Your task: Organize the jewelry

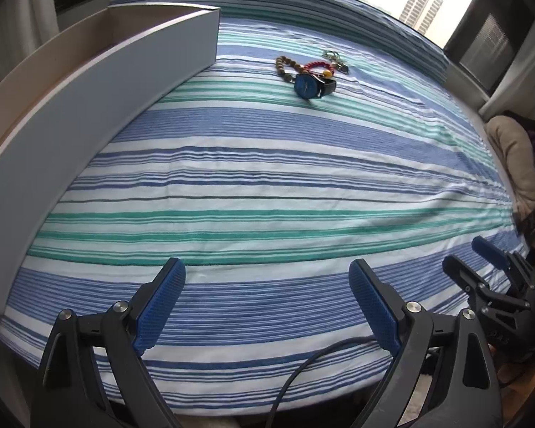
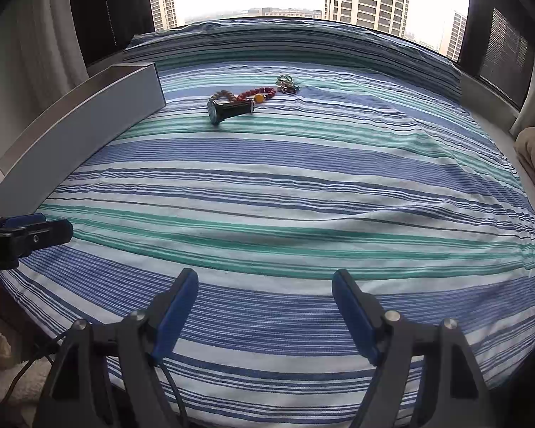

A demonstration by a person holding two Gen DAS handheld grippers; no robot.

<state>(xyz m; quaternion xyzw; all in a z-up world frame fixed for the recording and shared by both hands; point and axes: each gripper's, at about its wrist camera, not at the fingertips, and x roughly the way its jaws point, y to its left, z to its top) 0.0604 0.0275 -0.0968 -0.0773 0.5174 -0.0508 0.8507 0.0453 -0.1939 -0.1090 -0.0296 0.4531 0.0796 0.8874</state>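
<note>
A small heap of jewelry lies far off on the striped bedsheet: a black watch with a blue face (image 1: 312, 85) (image 2: 230, 110), a brown bead bracelet (image 1: 285, 67) (image 2: 222, 95), a red bead bracelet (image 1: 315, 67) (image 2: 258, 93) and a metal keyring piece (image 1: 335, 57) (image 2: 287, 83). A long white open box (image 1: 100, 82) (image 2: 75, 135) stands along the left. My left gripper (image 1: 267, 303) is open and empty near the bed's front edge. My right gripper (image 2: 265, 306) is open and empty too, well short of the jewelry.
The blue, green and white striped sheet (image 1: 267, 185) (image 2: 285, 196) covers the bed. A beige cloth bundle (image 1: 517, 164) lies at the right edge. Windows stand behind the bed. The other gripper shows at the right (image 1: 488, 271) and at the left (image 2: 25, 235).
</note>
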